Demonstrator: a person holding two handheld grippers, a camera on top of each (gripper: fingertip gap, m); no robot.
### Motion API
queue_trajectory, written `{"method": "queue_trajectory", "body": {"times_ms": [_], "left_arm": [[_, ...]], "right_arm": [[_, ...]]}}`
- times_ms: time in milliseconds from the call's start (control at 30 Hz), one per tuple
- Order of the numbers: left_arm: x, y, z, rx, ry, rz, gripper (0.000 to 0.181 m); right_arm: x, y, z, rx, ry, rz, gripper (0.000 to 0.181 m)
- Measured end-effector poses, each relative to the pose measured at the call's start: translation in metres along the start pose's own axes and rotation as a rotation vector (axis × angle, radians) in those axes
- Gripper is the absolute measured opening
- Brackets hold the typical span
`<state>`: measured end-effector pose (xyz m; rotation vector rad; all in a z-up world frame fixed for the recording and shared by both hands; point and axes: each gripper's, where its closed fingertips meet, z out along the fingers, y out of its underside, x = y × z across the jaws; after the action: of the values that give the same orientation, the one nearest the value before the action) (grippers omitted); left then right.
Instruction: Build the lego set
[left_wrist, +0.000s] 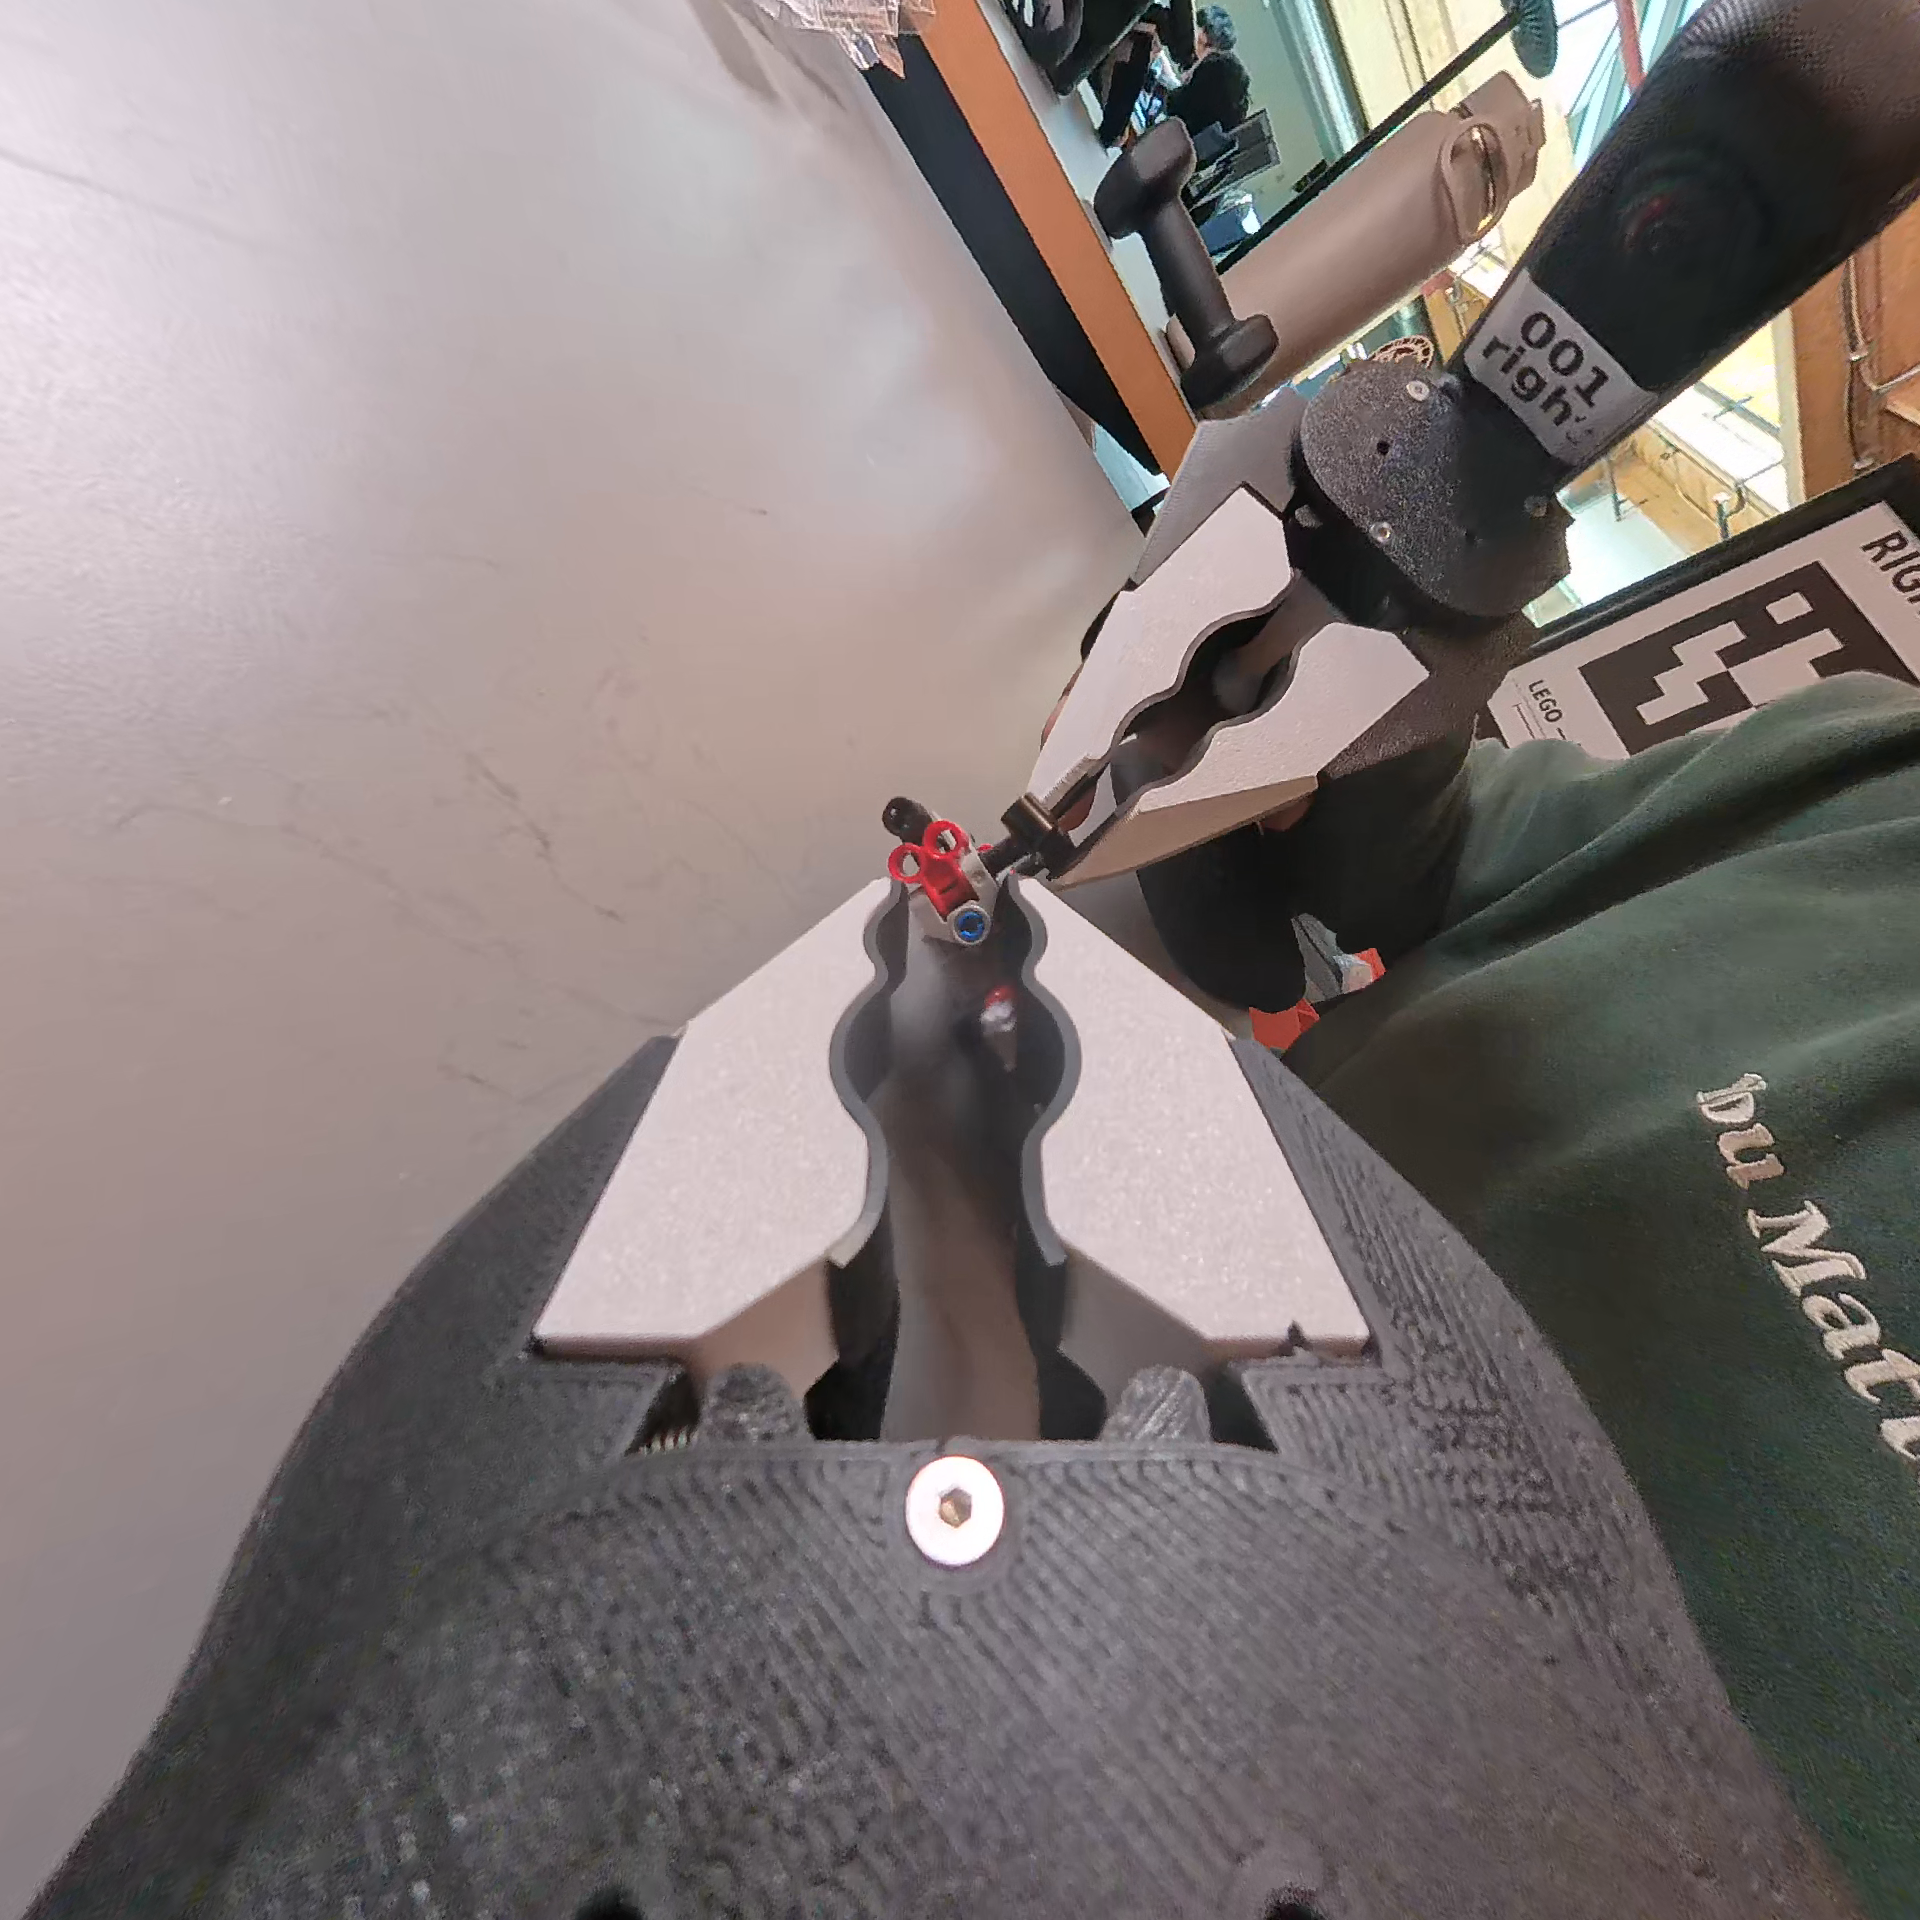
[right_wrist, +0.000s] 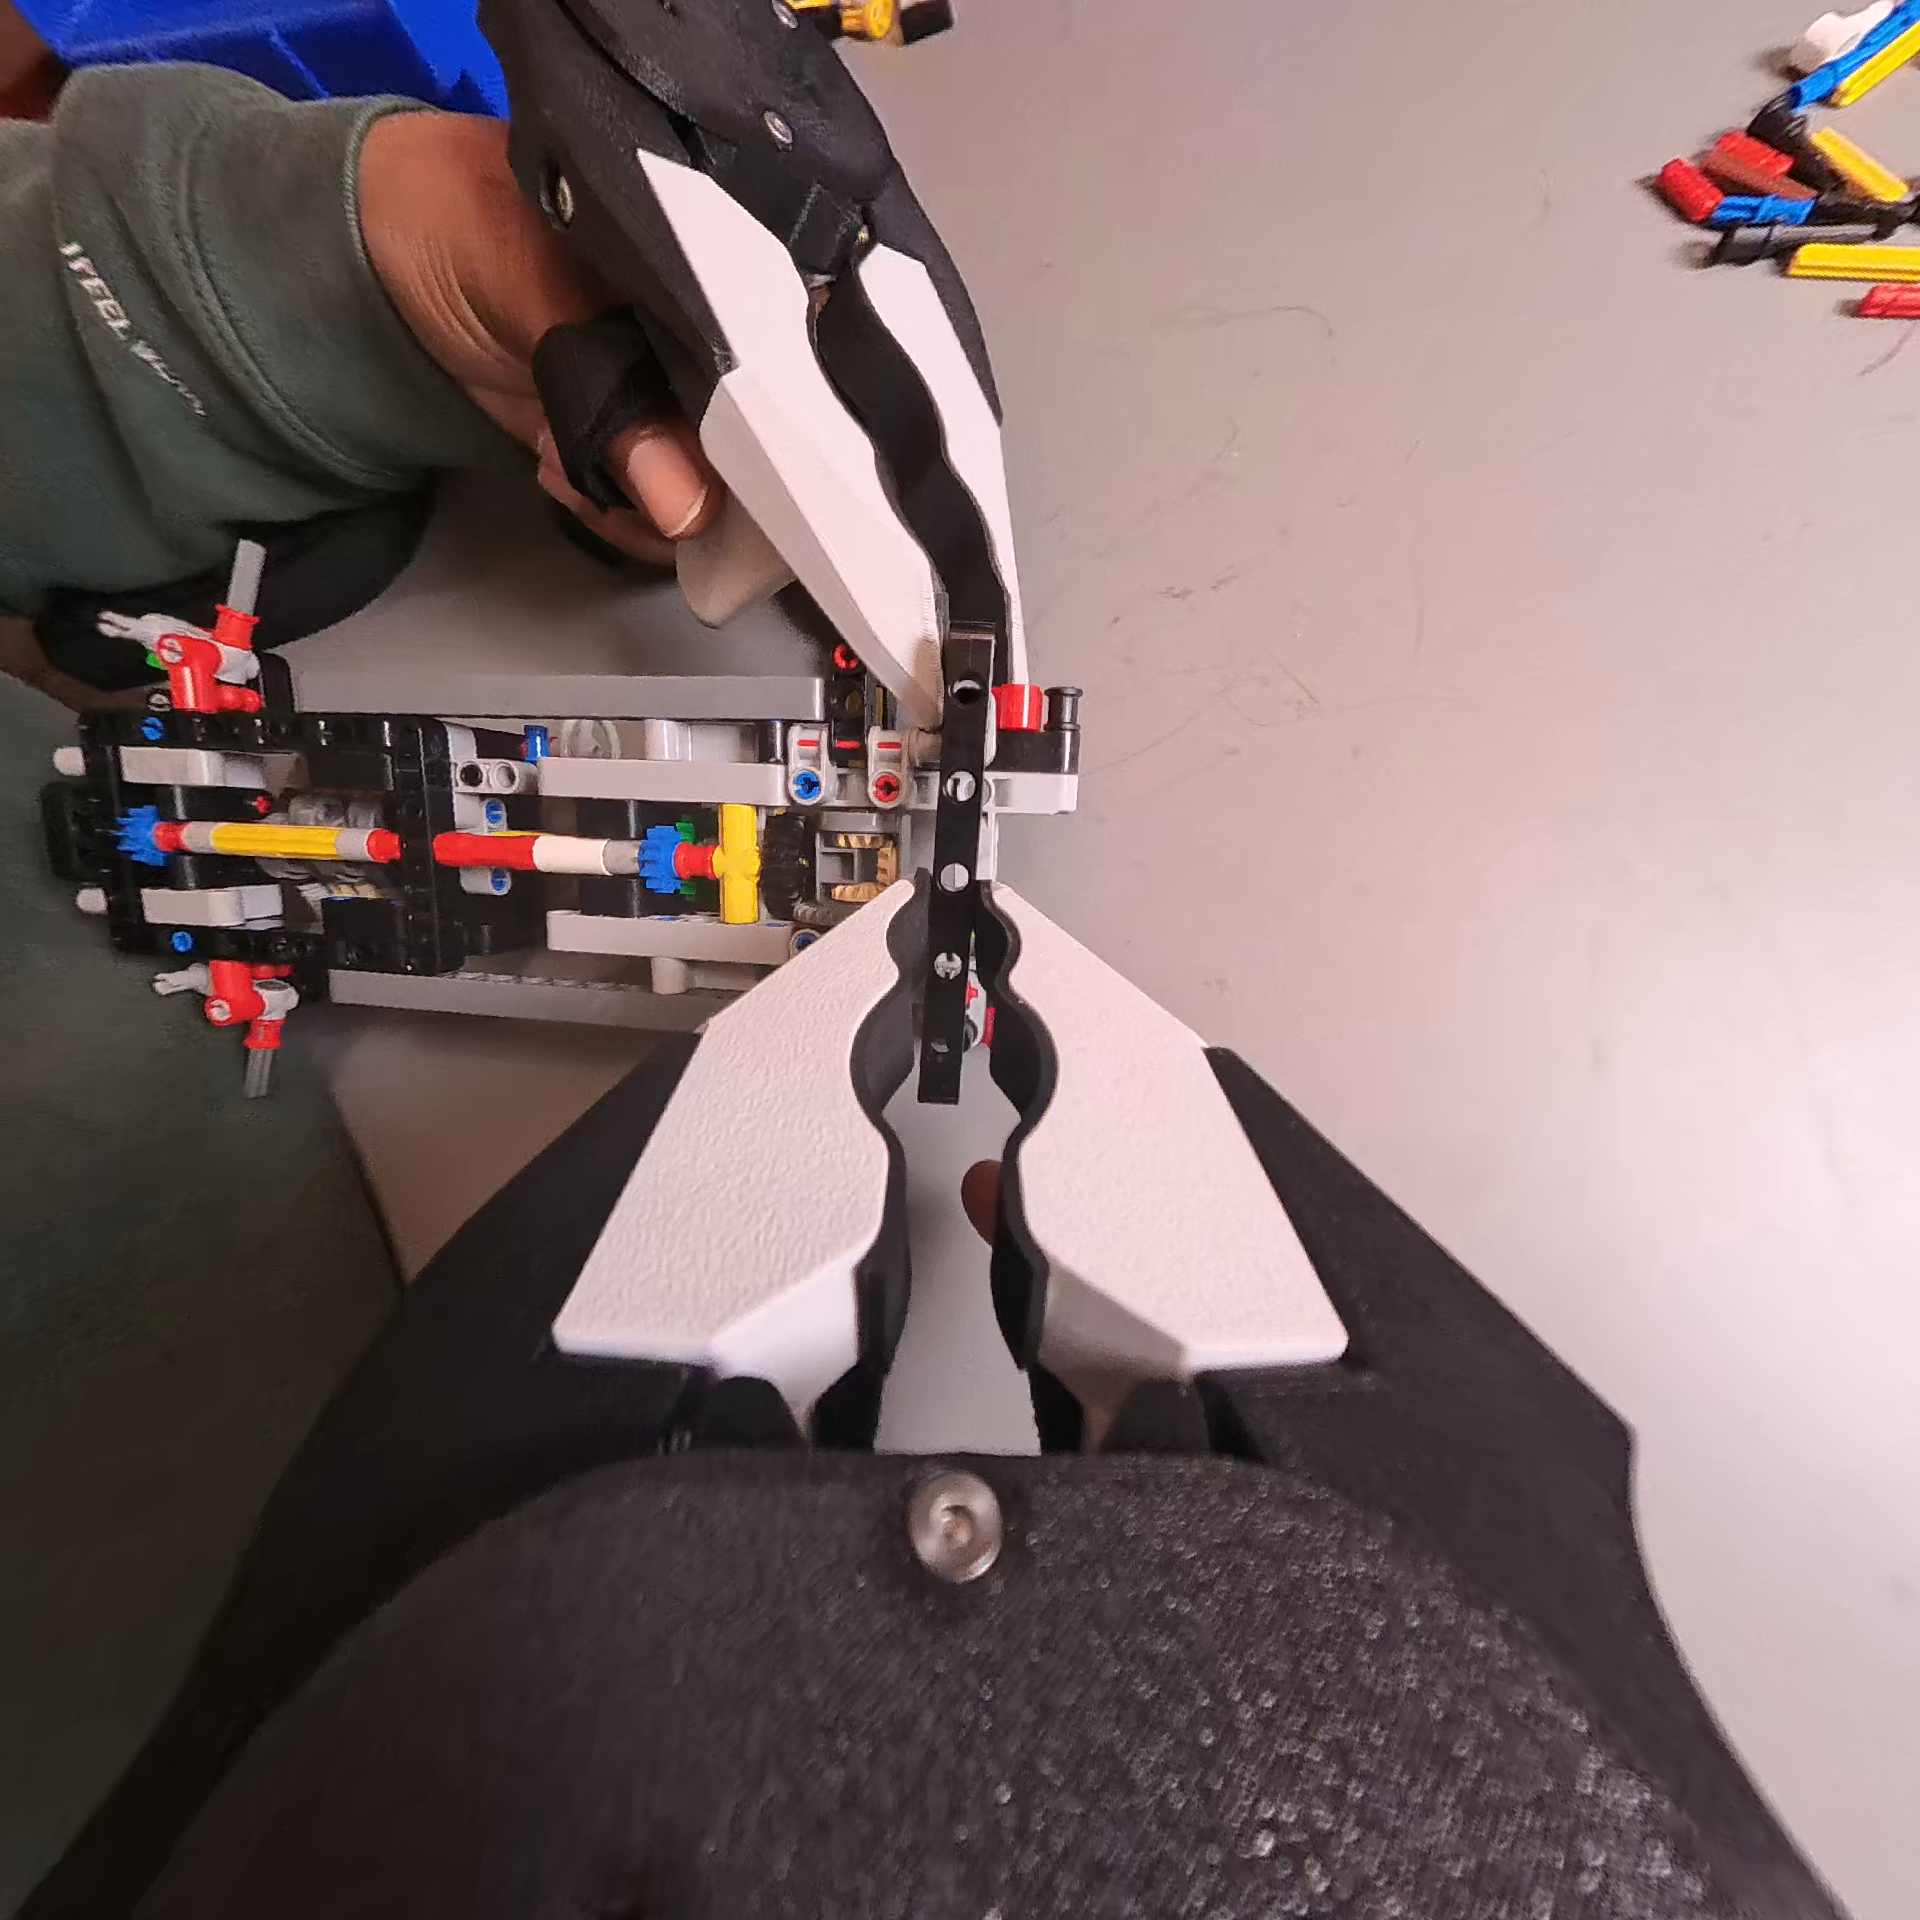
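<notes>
**A:** What has your right claw (right_wrist: 951, 914) got?

**B:** It's clenched on a thin black beam with holes (right_wrist: 954, 852). You have the beam standing on end, running up across the end of the lego chassis (right_wrist: 499, 831). Its top end sits between the tips of your left claw (right_wrist: 971, 665).

**A:** And the left claw itself?

**B:** From its own camera your left claw (left_wrist: 951, 904) is closed tight around the grey end of the model, where the red connectors (left_wrist: 928, 850) and a blue pin (left_wrist: 971, 925) stick out. Your right claw (left_wrist: 1049, 847) comes in from the right there, pinching its dark piece just beside those red connectors.

**A:** Where's the model lying?

**B:** The chassis stretches out to the left in the right wrist view, over the grey worktop (right_wrist: 1455, 727), with its yellow and red axles (right_wrist: 312, 840) along the middle. Whether it rests on the worktop, I cannot tell. Your hand (right_wrist: 488, 312) in the green sleeve (right_wrist: 187, 312) holds the left tool above it.

**A:** Any spare parts?

**B:** A loose heap of red, yellow, blue and black pieces (right_wrist: 1808, 208) lies well apart, at the far right of the worktop.
</notes>
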<state>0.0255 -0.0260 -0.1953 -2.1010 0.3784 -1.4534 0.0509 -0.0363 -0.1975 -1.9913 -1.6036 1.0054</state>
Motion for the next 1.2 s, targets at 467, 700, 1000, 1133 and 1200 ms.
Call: {"method": "queue_trajectory", "body": {"times_ms": [467,700,1000,1133,1200], "left_arm": [[0.0002,-0.001,0.0017,0.011,0.014,-0.015,0.015],[-0.0011,-0.0007,0.0014,0.011,0.011,-0.027,0.015],[-0.0026,-0.0003,0.0024,0.005,0.004,-0.037,0.015],[-0.0025,-0.0002,0.0024,0.006,0.004,-0.039,0.015],[-0.0024,0.0002,0.0023,0.005,0.004,-0.039,0.015]], "right_arm": [[0.0002,0.0029,-0.0012,-0.117,-0.13,-0.112,0.005],[0.0008,0.0023,0.0001,-0.08,-0.13,-0.167,0.005],[0.0008,0.0023,0.0005,0.026,-0.171,-0.208,0.006],[0.0007,0.0022,0.0006,0.023,-0.152,-0.25,0.006],[0.0003,0.0025,0.0008,0.026,-0.141,-0.26,0.006]]}}
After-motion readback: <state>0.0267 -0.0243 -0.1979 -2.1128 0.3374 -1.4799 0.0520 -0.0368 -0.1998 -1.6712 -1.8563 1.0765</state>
